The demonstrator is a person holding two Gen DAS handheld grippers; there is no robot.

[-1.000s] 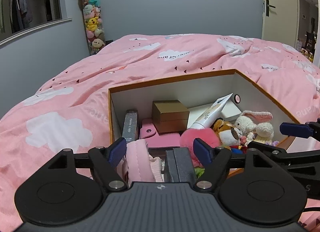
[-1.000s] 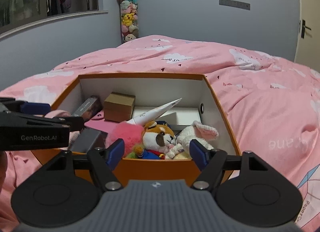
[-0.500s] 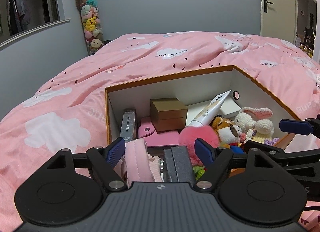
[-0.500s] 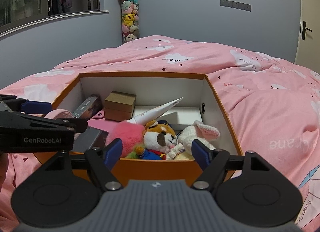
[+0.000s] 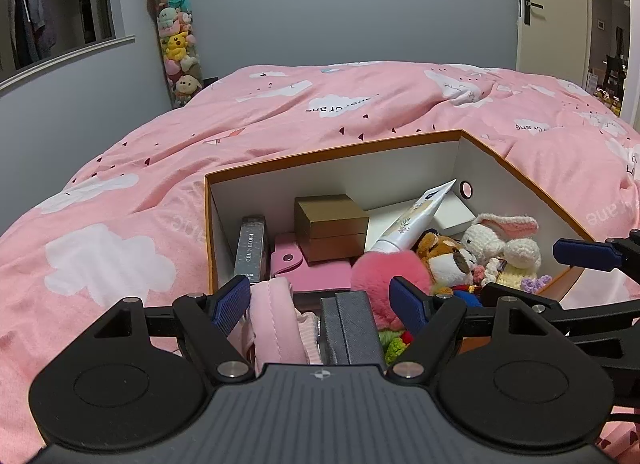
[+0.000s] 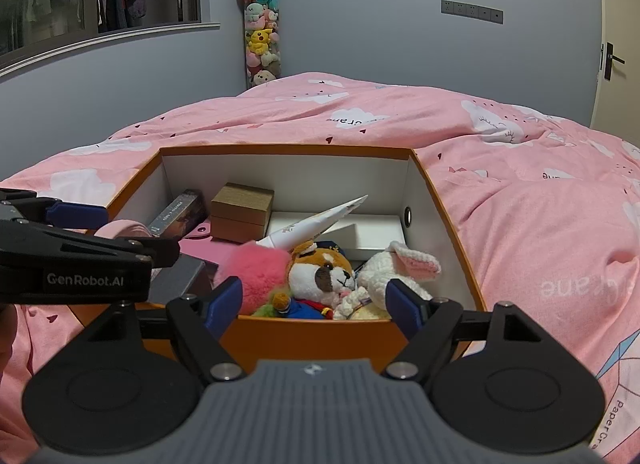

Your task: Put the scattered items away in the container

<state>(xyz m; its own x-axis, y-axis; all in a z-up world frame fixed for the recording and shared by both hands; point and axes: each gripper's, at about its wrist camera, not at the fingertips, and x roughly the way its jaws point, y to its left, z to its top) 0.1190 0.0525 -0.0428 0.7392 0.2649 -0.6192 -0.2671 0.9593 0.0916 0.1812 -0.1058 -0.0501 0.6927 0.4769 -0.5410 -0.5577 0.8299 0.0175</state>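
Covering the whole bed, pink cloud-print duvet. Sitting on it, orange box, white inside. Toward the box's back wall, brown cardboard case with white tube leaning beside. Against the box's near wall, pink pompom, plush dog, crocheted bunny. Hovering above the box's near edge, left gripper and right gripper, both with jaws spread wide, clamped on nothing.
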